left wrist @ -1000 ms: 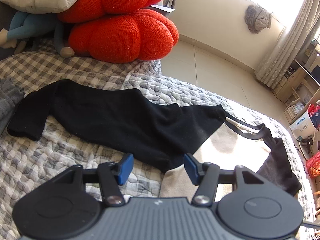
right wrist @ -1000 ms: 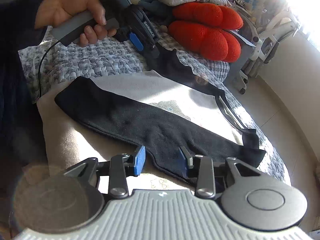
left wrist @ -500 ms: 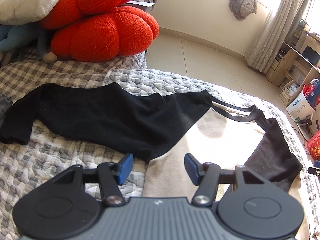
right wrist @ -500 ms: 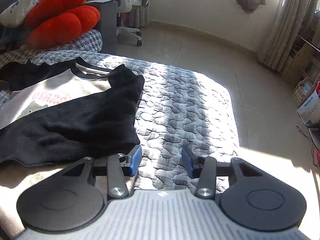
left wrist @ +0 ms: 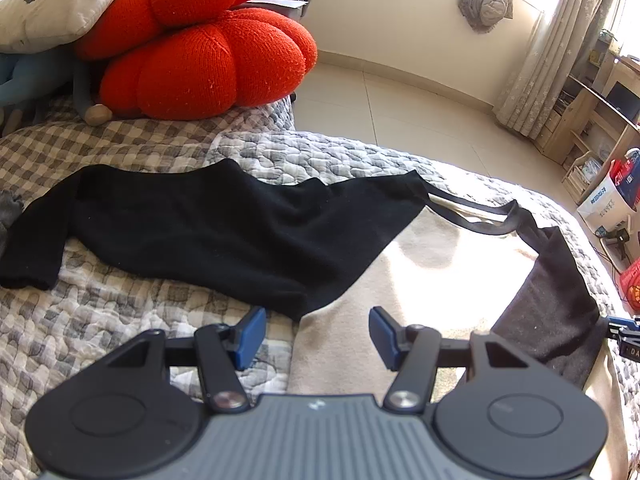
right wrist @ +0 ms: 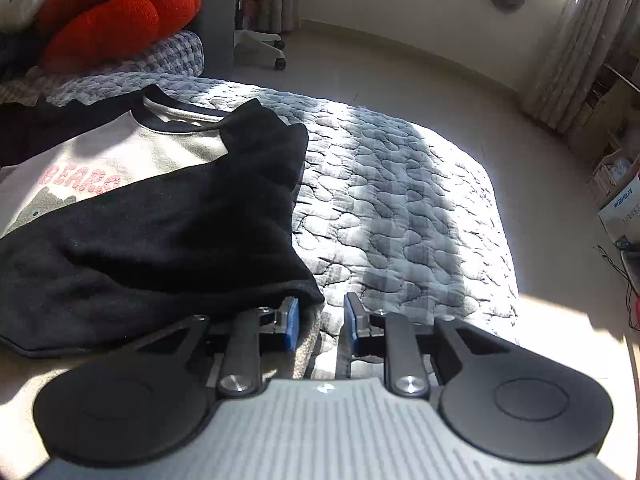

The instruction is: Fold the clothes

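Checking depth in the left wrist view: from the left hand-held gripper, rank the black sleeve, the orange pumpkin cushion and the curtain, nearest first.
From the left hand-held gripper:
1. Black sleeve, just ahead, spread leftward across the quilt.
2. Orange pumpkin cushion, beyond it at upper left.
3. Curtain, across the floor, upper right.

Place: a home bedroom
Bed: quilted grey cover [right wrist: 400, 208] with a checked blanket [left wrist: 120, 144] at its head end
Cushions: an orange pumpkin cushion [left wrist: 200, 52] and a white pillow [left wrist: 52, 0] piled at the bed's head
Floor: pale tiles [left wrist: 400, 108] beside the bed
Window side: long curtains [left wrist: 560, 52] past the bed's foot
Furniture: wooden shelves [left wrist: 592, 120] by the curtains, an office chair [right wrist: 260, 20] beyond the bed
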The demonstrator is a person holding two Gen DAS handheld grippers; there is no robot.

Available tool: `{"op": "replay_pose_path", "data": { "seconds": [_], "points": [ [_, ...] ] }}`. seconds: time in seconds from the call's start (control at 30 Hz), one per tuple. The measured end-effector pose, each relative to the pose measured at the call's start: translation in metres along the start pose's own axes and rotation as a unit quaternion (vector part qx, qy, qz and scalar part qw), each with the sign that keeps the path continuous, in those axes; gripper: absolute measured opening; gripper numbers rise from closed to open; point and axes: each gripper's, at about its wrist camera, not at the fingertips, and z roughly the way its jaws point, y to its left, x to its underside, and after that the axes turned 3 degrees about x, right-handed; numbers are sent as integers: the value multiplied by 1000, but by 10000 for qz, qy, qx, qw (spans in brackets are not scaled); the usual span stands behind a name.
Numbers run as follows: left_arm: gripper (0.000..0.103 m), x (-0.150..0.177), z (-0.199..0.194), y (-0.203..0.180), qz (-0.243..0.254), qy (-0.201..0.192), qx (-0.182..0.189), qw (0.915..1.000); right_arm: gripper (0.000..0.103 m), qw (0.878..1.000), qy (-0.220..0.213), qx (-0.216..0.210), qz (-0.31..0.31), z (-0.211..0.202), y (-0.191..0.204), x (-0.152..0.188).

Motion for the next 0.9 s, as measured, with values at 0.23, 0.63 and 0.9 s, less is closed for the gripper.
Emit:
{"op": "replay_pose_path", "data": {
  "seconds": [0.23,0.63,0.9],
  "points": [
    [59,-1,0,5,-48,-13,-6,10000,24,9818,356,-772,1699,5,-54,6],
    [59,-2,4,9,-64,14,-47,10000,47,9785,52,-1407,1506,-5,-80,-4],
    [59,0,9,4,106,74,-26,9999,58,9826,154,-1456,1143,9,-80,-6]
  ]
}}
